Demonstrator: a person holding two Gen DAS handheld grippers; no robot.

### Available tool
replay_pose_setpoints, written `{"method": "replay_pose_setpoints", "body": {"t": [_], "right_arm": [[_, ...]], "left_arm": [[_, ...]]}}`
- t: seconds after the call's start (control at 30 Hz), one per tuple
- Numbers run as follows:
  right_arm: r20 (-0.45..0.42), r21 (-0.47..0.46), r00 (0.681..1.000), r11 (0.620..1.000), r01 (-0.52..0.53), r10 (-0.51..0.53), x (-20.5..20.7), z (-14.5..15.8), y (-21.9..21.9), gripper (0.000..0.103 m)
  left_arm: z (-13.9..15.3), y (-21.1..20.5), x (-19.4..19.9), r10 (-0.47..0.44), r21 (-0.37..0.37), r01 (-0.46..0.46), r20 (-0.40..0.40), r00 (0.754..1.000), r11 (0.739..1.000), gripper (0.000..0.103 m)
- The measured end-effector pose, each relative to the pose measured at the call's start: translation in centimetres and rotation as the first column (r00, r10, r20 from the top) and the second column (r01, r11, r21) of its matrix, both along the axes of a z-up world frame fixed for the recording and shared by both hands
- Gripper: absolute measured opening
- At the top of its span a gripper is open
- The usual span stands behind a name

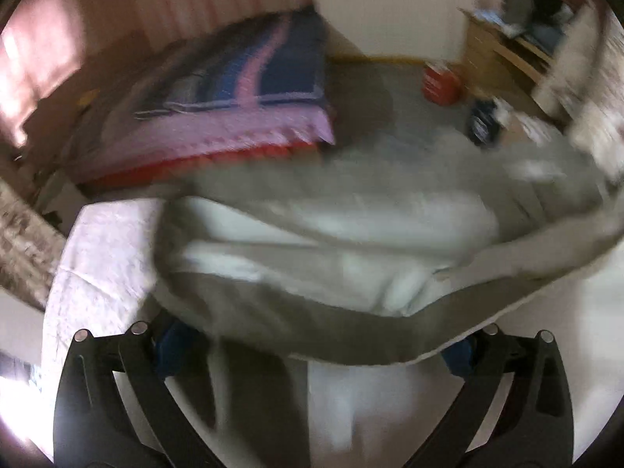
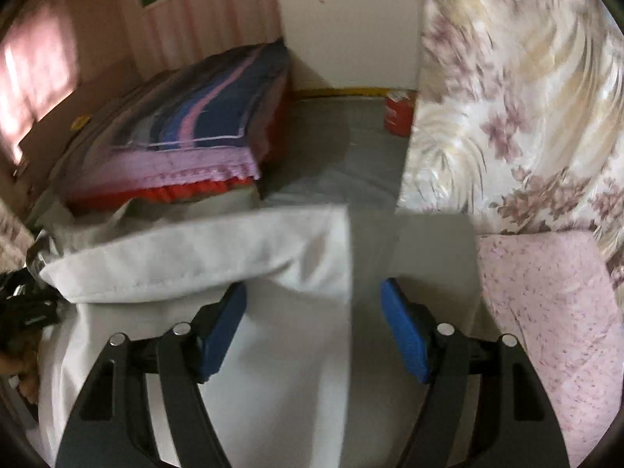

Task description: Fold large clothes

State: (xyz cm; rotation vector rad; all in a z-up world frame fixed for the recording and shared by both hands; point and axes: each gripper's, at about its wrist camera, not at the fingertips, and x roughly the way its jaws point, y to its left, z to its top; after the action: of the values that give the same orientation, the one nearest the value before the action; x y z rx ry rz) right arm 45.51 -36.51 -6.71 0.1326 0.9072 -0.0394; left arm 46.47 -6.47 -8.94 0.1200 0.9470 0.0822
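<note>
A large pale grey-white garment (image 1: 331,234) lies bunched on the bed in the left wrist view, with a dark grey edge band (image 1: 351,335) draped across the front. My left gripper (image 1: 316,347) is open, its blue pads partly hidden under that band. In the right wrist view the same garment (image 2: 202,257) lies folded over, its hem at the left. My right gripper (image 2: 314,327) is open just above the cloth, blue pads (image 2: 403,327) wide apart and holding nothing. Both views are blurred.
A stack of folded quilts (image 1: 241,89), purple, blue and red, sits at the back left on the grey sheet (image 1: 390,109). A red can (image 1: 440,82) stands near the wall. A floral sleeve (image 2: 518,89) fills the right. A pink pillow (image 2: 546,331) lies lower right.
</note>
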Motion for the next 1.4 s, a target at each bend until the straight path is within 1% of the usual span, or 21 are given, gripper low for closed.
{"method": "replay_pose_setpoints", "body": {"t": [0.03,0.1,0.23,0.33,0.37,0.43,0.5,0.57,0.63,0.77,0.87,0.93,1.0,1.1,1.13,1.17,1.27,1.3,1.33,1.37,1.4], "right_arm": [[-0.006,0.001,1.000,1.000,0.010,-0.010,0.5,-0.4,-0.4,0.072],[-0.018,0.001,0.999,1.000,0.032,-0.032,1.6,-1.3,-1.3,0.072],[-0.005,-0.050,0.997,0.996,0.080,-0.080,2.7,-2.0,-3.0,0.072],[-0.015,-0.067,0.993,0.991,0.112,-0.113,3.2,-2.4,-4.0,0.072],[-0.014,-0.077,0.994,0.991,0.111,-0.112,3.2,-2.3,-4.0,0.072],[0.006,-0.114,0.993,0.987,0.114,-0.114,3.1,-1.9,-3.9,0.072],[0.018,-0.133,0.993,0.984,0.117,-0.116,2.8,-1.4,-3.9,0.072],[0.048,-0.152,0.993,0.982,0.112,-0.105,1.6,0.0,-3.7,0.072],[0.082,-0.129,0.994,0.989,0.075,-0.065,-0.3,2.0,-3.4,0.072],[0.161,-0.090,0.987,0.996,0.010,0.005,-6.3,6.2,-1.9,0.081],[0.193,-0.012,0.981,1.000,-0.028,0.030,-10.5,7.2,-0.3,0.084],[0.199,0.012,0.980,0.999,-0.030,0.027,-12.1,6.6,0.5,0.084],[0.206,-0.016,0.978,0.999,-0.038,0.041,-13.4,5.5,1.3,0.084],[0.190,-0.077,0.982,0.997,0.010,0.005,-13.9,3.3,0.5,0.084],[0.196,-0.147,0.980,0.988,0.053,-0.023,-14.0,2.5,0.0,0.084],[0.189,-0.175,0.981,0.981,0.080,-0.047,-13.6,1.8,-0.8,0.084],[0.177,-0.099,0.979,0.987,0.123,-0.104,-13.4,0.7,-3.4,0.083],[0.190,-0.108,0.975,0.985,0.138,-0.116,-13.5,0.8,-3.6,0.083],[0.209,-0.147,0.971,0.978,0.147,-0.114,-13.5,0.9,-3.6,0.083],[0.223,-0.211,0.970,0.966,0.150,-0.102,-13.5,1.0,-3.4,0.083],[0.218,-0.236,0.972,0.962,0.136,-0.084,-13.3,0.9,-3.4,0.083]], "left_arm": [[0.1,0.4,0.7,0.036,0.019,-0.036,0.036,0.999,0.999,0.100],[-0.2,1.3,1.8,0.070,0.015,-0.071,0.065,0.995,0.997,0.100],[-0.6,1.3,3.8,0.038,0.010,-0.039,0.071,0.997,0.999,0.100],[1.1,2.9,4.0,0.102,0.022,-0.107,0.172,0.980,0.994,0.100],[1.2,3.9,4.6,0.123,-0.006,-0.123,0.159,0.980,0.992,0.100],[0.6,5.8,5.2,0.159,-0.091,-0.151,0.085,0.984,0.984,0.100],[0.3,7.3,4.9,0.194,-0.117,-0.184,0.074,0.978,0.976,0.100],[0.1,8.7,3.9,0.211,-0.150,-0.200,0.063,0.975,0.968,0.100],[0.8,9.2,2.0,0.209,-0.179,-0.194,0.067,0.976,0.965,0.100],[3.4,8.2,-3.5,0.154,-0.186,-0.133,0.106,0.982,0.974,0.100],[5.1,5.8,-8.9,0.093,-0.242,-0.060,0.131,0.987,0.969,0.100],[5.0,4.4,-11.9,0.073,-0.269,-0.030,0.153,0.986,0.963,0.100],[4.1,3.2,-13.7,0.065,-0.240,-0.022,0.174,0.983,0.970,0.100],[2.2,2.3,-14.7,0.046,-0.153,-0.016,0.192,0.980,0.988,0.100],[1.6,2.7,-14.9,0.052,-0.134,-0.024,0.206,0.977,0.991,0.100],[1.2,3.1,-15.0,0.060,-0.100,-0.039,0.217,0.974,0.994,0.100],[-1.3,4.0,-14.8,0.064,0.057,-0.079,0.227,0.972,0.995,0.100],[-1.8,4.3,-14.8,0.062,0.074,-0.081,0.224,0.972,0.994,0.099],[-1.9,5.1,-14.5,0.073,0.026,-0.080,0.203,0.976,0.996,0.098],[-1.9,5.7,-14.4,0.090,0.001,-0.092,0.207,0.974,0.996,0.098],[-2.0,6.3,-14.2,0.111,-0.028,-0.108,0.194,0.975,0.994,0.097]]}}
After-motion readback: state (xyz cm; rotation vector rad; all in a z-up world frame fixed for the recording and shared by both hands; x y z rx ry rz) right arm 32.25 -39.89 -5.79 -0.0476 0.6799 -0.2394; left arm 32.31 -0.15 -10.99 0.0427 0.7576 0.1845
